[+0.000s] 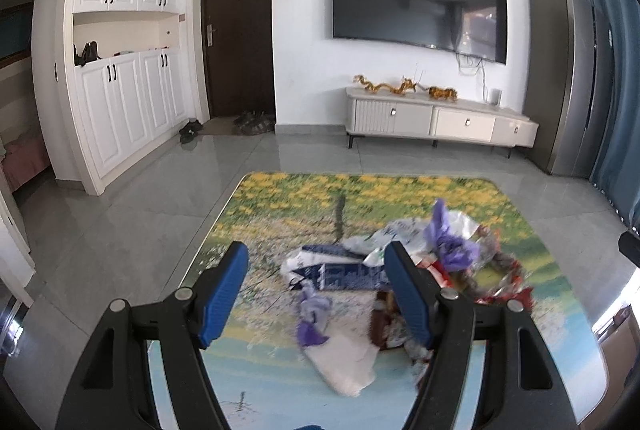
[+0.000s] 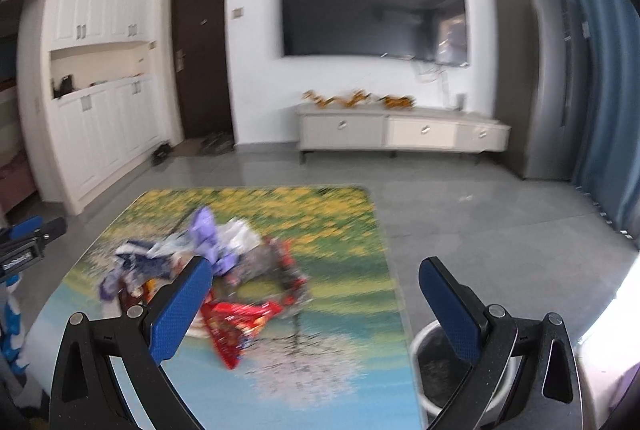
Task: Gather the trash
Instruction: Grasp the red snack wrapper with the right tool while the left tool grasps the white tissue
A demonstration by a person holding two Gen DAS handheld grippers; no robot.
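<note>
**Both grippers spread wide above the trash pile**

Left wrist view: the left gripper [image 1: 316, 272] is held with jaws spread wide, nothing gripped. The trash pile [image 1: 404, 270] on the table [image 1: 256, 214] is seen between and beyond the jaws, reaching behind the right-hand one.

Right wrist view: the right gripper [image 2: 316, 290] is likewise spread wide and empty. The trash pile [image 2: 216, 270] lies around its left-hand jaw; a bin [image 2: 432, 362] is seen behind its right-hand jaw.
</note>
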